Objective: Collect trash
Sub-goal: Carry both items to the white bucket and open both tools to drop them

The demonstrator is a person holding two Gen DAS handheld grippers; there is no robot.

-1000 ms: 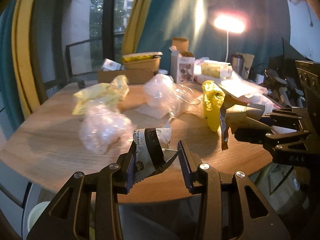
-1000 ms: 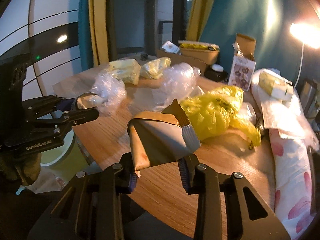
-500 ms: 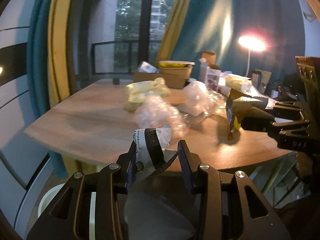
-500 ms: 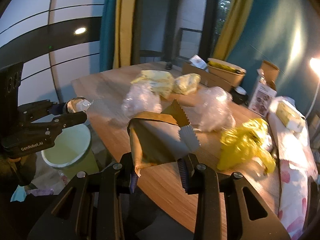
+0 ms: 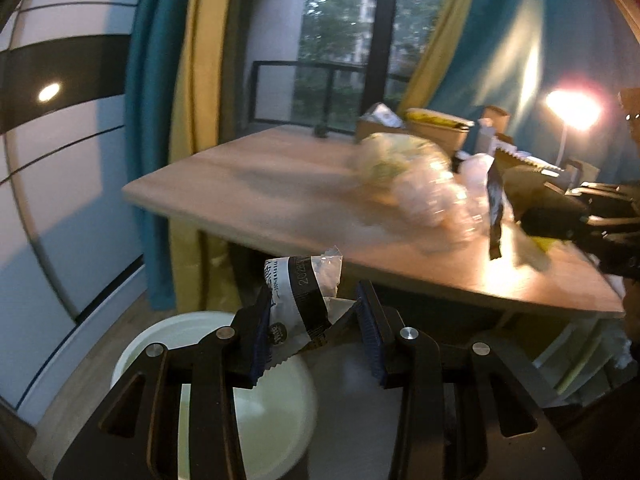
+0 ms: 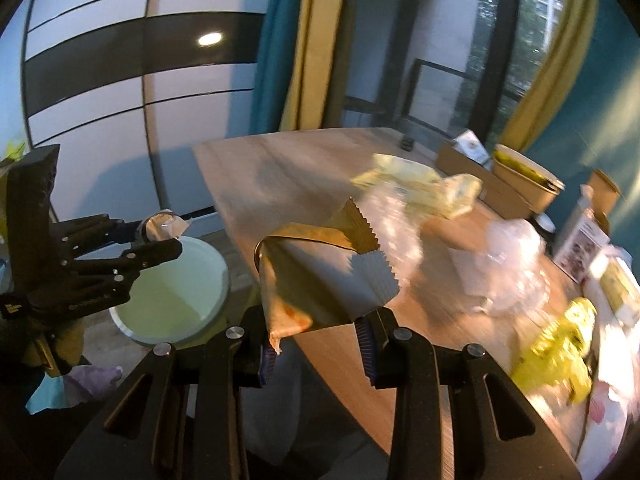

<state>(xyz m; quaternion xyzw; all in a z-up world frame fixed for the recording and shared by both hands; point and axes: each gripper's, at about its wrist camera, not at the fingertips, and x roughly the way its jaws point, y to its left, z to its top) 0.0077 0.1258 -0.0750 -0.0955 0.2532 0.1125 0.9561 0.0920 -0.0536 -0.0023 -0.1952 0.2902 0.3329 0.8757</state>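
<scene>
My left gripper (image 5: 316,334): serrated blue pads clamped on a crinkled white-and-black wrapper (image 5: 302,294), glossy film, held above the round pale-green bin (image 5: 276,412) on the floor.

My right gripper (image 6: 318,342): pads closed on a gold foil pouch (image 6: 320,276), zigzag-cut top edge, matte silver inside (it hangs over the table's near edge).

Wooden table (image 6: 280,168): smooth grain, bearing crumpled clear plastic (image 6: 516,264), a yellow bag (image 6: 556,352) and cardboard boxes (image 6: 472,172).
</scene>
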